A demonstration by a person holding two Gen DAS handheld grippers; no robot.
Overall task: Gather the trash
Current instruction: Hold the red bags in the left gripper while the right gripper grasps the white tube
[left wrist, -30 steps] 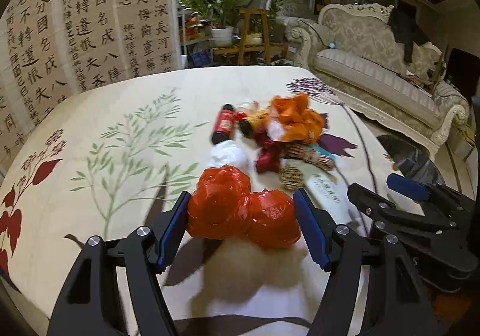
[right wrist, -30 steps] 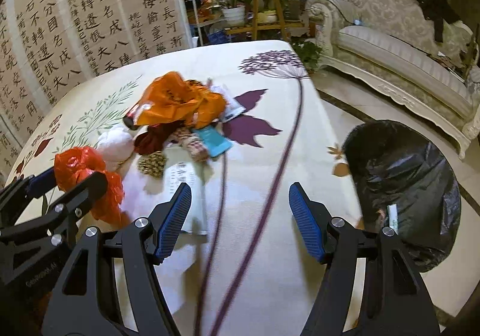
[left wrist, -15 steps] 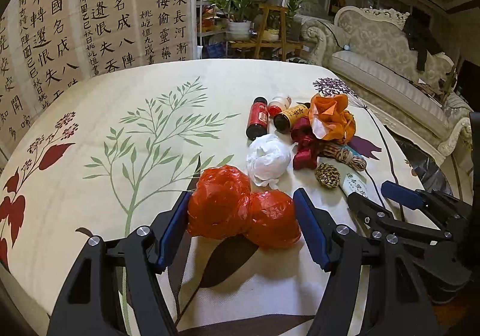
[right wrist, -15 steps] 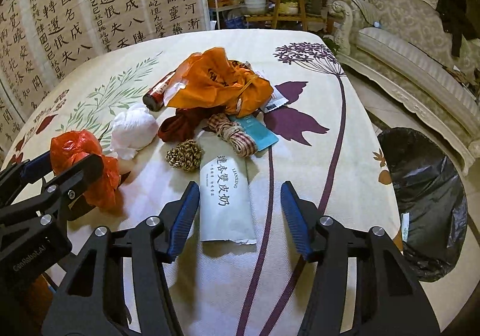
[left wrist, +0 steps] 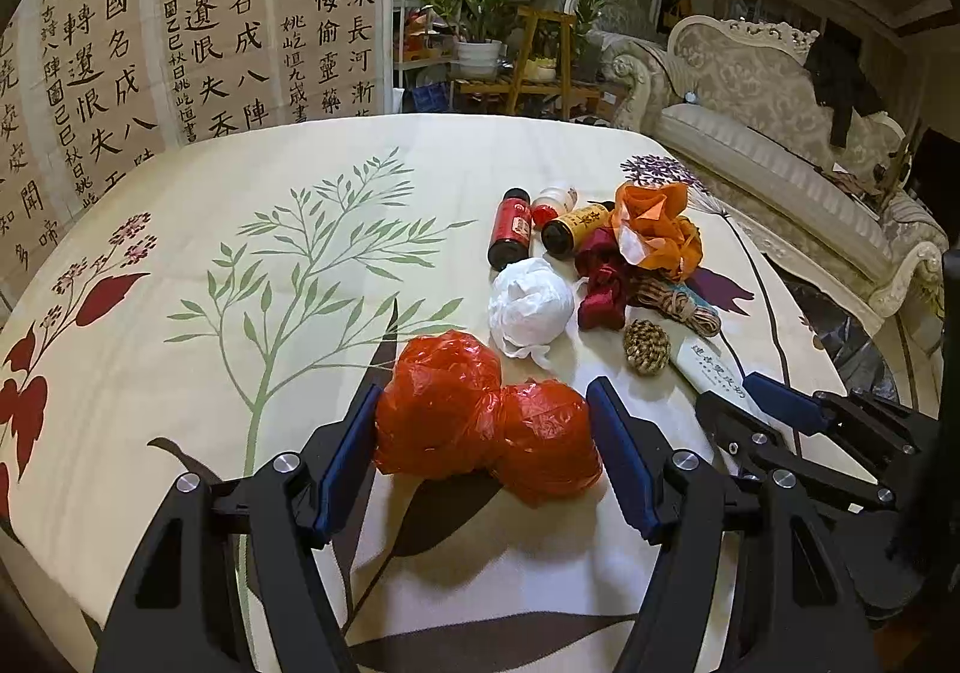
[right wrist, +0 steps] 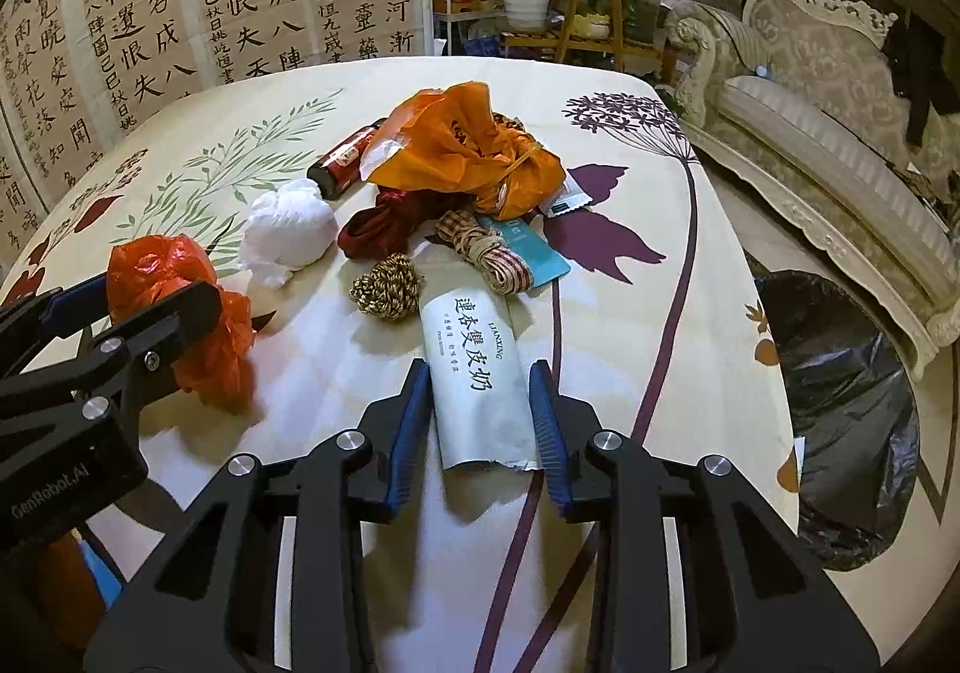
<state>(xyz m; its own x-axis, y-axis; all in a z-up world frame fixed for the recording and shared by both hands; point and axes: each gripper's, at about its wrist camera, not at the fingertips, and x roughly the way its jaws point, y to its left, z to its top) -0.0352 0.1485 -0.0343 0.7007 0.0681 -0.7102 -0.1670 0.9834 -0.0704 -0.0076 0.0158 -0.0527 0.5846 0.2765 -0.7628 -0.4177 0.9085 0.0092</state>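
Left gripper (left wrist: 487, 436): clamped on crumpled red plastic bag (left wrist: 480, 416).
Right gripper (right wrist: 480, 416): jaws straddle pale paper pouch (right wrist: 477, 373); contact cannot be told.
Remaining: white wad (right wrist: 291, 230), orange bag (right wrist: 468, 150), bottles, on table.
Black-lined bin (right wrist: 840, 409): beside table, nearly empty.

worktop (right wrist: 630, 277): round, cream floral cloth | on it: white wad (right wrist: 291, 229), orange bag (right wrist: 468, 150), dark red ribbon (right wrist: 384, 226), rope ball (right wrist: 387, 286), pale packet (right wrist: 477, 373), red bottle (left wrist: 510, 229)
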